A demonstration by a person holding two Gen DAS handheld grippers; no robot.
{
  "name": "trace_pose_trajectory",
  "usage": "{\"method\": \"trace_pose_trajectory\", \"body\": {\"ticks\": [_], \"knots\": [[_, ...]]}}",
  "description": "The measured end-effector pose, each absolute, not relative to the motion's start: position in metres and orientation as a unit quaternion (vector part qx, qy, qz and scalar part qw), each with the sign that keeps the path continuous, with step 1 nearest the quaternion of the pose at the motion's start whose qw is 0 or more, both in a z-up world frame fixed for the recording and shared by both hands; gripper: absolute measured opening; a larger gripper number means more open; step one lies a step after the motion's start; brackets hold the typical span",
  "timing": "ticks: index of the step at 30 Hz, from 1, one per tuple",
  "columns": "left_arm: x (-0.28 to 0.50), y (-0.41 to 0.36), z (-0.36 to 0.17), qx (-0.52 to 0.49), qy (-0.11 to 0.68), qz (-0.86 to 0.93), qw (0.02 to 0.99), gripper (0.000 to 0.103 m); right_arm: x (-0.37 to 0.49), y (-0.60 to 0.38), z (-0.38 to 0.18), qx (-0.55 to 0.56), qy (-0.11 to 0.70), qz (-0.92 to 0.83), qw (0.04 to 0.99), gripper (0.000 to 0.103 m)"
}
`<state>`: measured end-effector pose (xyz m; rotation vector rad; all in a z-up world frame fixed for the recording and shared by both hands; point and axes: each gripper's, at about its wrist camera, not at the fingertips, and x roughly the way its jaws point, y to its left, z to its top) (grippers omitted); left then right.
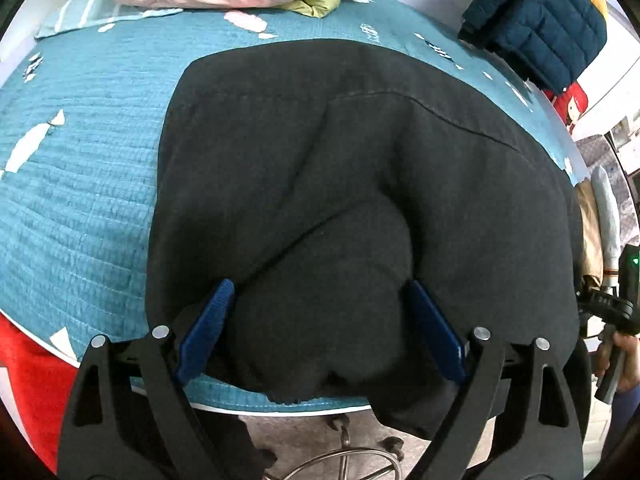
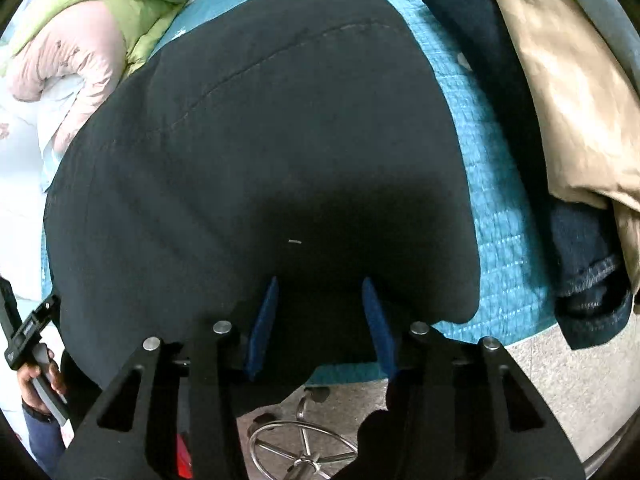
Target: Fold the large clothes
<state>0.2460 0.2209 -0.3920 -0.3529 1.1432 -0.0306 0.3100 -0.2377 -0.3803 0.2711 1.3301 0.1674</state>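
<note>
Both wrist cameras look steeply down from close above, along their own blue-padded jaws, at the near edge of a teal quilted bed [image 1: 80, 200]. They share the large black fabric garment [image 1: 360, 180] and the pink and green padded jackets [image 2: 80, 52] beyond it.

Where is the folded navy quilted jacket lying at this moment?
In the left wrist view, the folded navy quilted jacket lies at the upper right on the teal bedspread, beyond the large black garment.

Matt black cloth garment [image 1: 360, 184] on a ribbed quilted teal bedcover [image 1: 80, 184] — claw fingers [image 1: 208, 328] smooth blue plastic.
</note>
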Motion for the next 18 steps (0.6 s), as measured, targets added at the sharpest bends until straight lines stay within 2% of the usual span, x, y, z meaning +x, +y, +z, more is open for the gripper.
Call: {"method": "trace_pose_trajectory", "body": {"ticks": [4, 8, 14, 16, 18], "knots": [[0.248, 0.222, -0.386, -0.171, 0.532, -0.017, 0.829, 0.089, 0.311, -0.242, -0.365, 0.154, 0.618, 0.072, 0.768, 0.039], [0.238, 0.218, -0.343, -0.191, 0.484, -0.030, 0.853, 0.089, 0.296, -0.227, -0.315, 0.149, 0.574, 0.084, 0.801, 0.043], [0.248, 0.202, -0.294, -0.173, 0.418, -0.031, 0.891, 0.089, 0.318, -0.146, -0.267, 0.137, 0.521, 0.174, 0.825, 0.043], [0.255, 0.196, -0.293, -0.161, 0.423, -0.034, 0.891, 0.089, 0.335, -0.115, -0.265, 0.152, 0.513, 0.204, 0.820, 0.039], [0.261, 0.193, -0.309, -0.155, 0.454, -0.029, 0.877, 0.089, 0.349, -0.088, -0.273, 0.156, 0.519, 0.214, 0.813, 0.030]]}}
